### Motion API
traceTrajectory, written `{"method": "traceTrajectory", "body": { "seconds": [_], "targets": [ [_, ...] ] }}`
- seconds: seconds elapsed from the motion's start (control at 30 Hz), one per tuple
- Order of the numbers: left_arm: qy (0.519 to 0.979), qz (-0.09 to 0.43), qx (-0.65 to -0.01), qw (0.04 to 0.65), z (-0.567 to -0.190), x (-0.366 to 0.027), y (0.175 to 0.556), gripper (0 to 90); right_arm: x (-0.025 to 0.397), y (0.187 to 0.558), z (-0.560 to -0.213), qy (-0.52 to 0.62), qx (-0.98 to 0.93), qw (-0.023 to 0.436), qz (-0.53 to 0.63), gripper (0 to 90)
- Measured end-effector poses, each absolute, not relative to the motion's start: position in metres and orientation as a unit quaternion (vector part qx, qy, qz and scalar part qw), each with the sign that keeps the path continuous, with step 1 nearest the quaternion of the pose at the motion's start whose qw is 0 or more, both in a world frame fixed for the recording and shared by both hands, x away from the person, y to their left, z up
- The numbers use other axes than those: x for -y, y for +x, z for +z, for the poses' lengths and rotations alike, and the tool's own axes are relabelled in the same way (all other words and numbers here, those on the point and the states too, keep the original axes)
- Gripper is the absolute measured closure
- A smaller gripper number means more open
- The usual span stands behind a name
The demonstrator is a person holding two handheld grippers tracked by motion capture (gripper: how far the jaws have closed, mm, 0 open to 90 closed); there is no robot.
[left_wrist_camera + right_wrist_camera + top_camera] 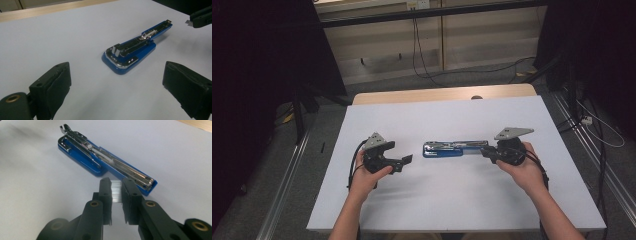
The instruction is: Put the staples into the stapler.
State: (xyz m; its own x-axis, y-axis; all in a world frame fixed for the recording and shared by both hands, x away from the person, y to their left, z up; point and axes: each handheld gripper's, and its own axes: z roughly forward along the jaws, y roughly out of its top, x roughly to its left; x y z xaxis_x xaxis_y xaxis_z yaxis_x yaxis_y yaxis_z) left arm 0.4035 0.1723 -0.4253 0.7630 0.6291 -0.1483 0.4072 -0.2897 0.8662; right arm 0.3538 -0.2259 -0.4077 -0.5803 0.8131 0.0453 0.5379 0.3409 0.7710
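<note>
Your right gripper (116, 183) pinches a small white strip of staples (116, 191) beside the opened blue metal stapler (454, 148) lying mid-table (437, 200); your left gripper (404, 161) is spread wide nearby.

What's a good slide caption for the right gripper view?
Right gripper pinching a strip of silvery staples beside an opened blue-and-chrome stapler on a white table.

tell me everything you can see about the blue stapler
The blue stapler lies flat on the white table, lengthwise between the two grippers. Its glossy blue top arm is swung fully open, laid out in line with the base, baring the chrome staple channel. The right gripper, holding a strip of staples, hovers by its far end; nothing visibly touches it but the table.
</note>
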Motion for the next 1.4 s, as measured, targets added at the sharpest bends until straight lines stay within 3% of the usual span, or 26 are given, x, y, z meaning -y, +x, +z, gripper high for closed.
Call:
{"method": "traceTrajectory", "body": {
  "seconds": [0.73, 1.4],
  "targets": [
    [0.789, 0.105, -0.330, 0.507, -0.419, -0.179, 0.398, 7.0, 0.200, 0.390, -0.379, 0.367, -0.814, 0.173, 0.416, 79.7],
    [0.784, 0.101, -0.331, 0.516, -0.416, -0.181, 0.396, 7.0, 0.182, 0.418, -0.389, 0.337, -0.828, 0.151, 0.423, 79.6]
  ]
}}
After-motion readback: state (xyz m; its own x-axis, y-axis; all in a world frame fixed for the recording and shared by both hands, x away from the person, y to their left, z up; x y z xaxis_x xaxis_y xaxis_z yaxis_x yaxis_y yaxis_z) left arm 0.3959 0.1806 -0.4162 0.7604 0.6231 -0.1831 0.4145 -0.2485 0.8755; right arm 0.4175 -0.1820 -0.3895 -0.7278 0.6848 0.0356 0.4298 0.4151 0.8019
